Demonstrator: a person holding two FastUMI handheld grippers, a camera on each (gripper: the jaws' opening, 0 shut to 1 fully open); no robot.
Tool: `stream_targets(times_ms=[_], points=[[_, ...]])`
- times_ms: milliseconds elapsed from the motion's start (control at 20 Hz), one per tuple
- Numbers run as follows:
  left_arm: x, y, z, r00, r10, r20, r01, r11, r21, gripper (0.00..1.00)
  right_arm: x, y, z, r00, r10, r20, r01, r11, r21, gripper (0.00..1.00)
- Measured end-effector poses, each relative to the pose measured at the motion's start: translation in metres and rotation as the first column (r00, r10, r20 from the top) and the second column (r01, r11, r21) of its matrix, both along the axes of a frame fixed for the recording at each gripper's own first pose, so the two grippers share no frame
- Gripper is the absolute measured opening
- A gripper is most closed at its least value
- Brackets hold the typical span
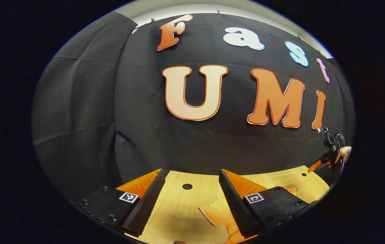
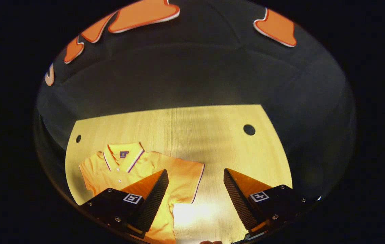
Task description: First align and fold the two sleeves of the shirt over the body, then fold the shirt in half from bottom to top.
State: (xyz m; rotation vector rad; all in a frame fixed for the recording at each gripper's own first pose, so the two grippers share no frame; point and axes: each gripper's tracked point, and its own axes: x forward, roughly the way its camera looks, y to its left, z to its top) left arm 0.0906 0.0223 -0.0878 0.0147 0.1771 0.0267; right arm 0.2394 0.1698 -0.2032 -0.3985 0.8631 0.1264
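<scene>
One orange polo shirt [image 2: 138, 169] lies flat on the wooden table [image 2: 212, 135], collar toward the booth wall. In the right gripper view its lower body runs out of sight at the bottom edge and part of its front is covered by one finger of the right gripper [image 2: 195, 200], so the hem cannot be seen. Two short sleeves are spread out to the sides, each with a thin stripe at the cuff; the collar carries the same striping, and a small dark label sits inside the neck, too small to make out.

The right gripper hangs above the table with its jaws wide apart, holding nothing. The left gripper [image 1: 190, 200] also stands open and empty; between and under its fingers a corner of orange fabric [image 1: 217, 215] shows, cut off by the view's lower edge.

Two round holes [image 2: 249, 129] sit in the tabletop near its far corners.
</scene>
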Motion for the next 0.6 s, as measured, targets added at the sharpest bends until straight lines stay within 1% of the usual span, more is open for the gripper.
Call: stream_targets(times_ms=[100, 250, 450, 500, 550, 600], points=[[0.0, 0.0, -0.011, 1.0, -0.001, -0.028, 0.001, 1.0, -0.01, 0.98, 0.006, -0.013, -0.033, 0.995, -0.023, -0.094, 0.017, 0.998, -0.061, 1.0], [0.001, 0.002, -0.024, 0.998, 0.006, -0.062, -0.006, 1.0, 0.005, 0.98, 0.011, -0.022, -0.067, 0.985, -0.054, -0.162, 0.039, 0.995, -0.096, 1.0], [0.003, 0.006, -0.027, 0.997, 0.02, -0.075, -0.019, 1.0, 0.014, 0.98, 0.014, -0.039, -0.113, 0.967, -0.113, -0.227, 0.08, 0.986, -0.148, 1.0], [0.002, 0.006, -0.029, 0.997, 0.021, -0.079, -0.02, 1.0, 0.013, 0.96, 0.013, -0.042, -0.121, 0.962, -0.126, -0.241, 0.09, 0.984, -0.156, 1.0], [0.002, 0.006, -0.031, 0.996, 0.023, -0.084, -0.022, 1.0, 0.013, 0.98, 0.013, -0.043, -0.128, 0.957, -0.135, -0.256, 0.096, 0.983, -0.157, 1.0], [0.001, 0.007, -0.033, 0.996, 0.027, -0.089, -0.026, 1.0, 0.013, 0.97, 0.011, -0.044, -0.134, 0.952, -0.141, -0.27, 0.101, 0.982, -0.157, 1.0]])
